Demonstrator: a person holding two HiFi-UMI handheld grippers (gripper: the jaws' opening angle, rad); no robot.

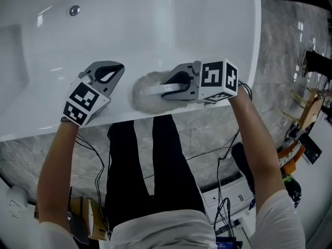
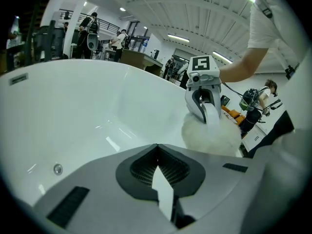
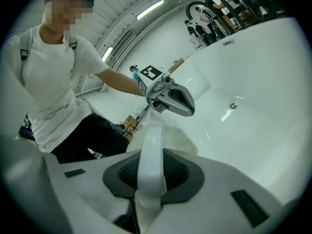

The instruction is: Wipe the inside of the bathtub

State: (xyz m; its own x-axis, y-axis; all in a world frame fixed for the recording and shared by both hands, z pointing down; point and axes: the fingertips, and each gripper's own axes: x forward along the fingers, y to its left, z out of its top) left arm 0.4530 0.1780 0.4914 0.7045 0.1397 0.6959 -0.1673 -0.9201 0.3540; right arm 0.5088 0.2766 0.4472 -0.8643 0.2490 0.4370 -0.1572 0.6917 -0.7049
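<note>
The right gripper was clamped on the white handle of a fluffy white pad. The pad lay just ahead of its jaws, against the bathtub wall (close under the rim). Just beside the pad, the left gripper had its jaws pressed together, with nothing between them.
</note>
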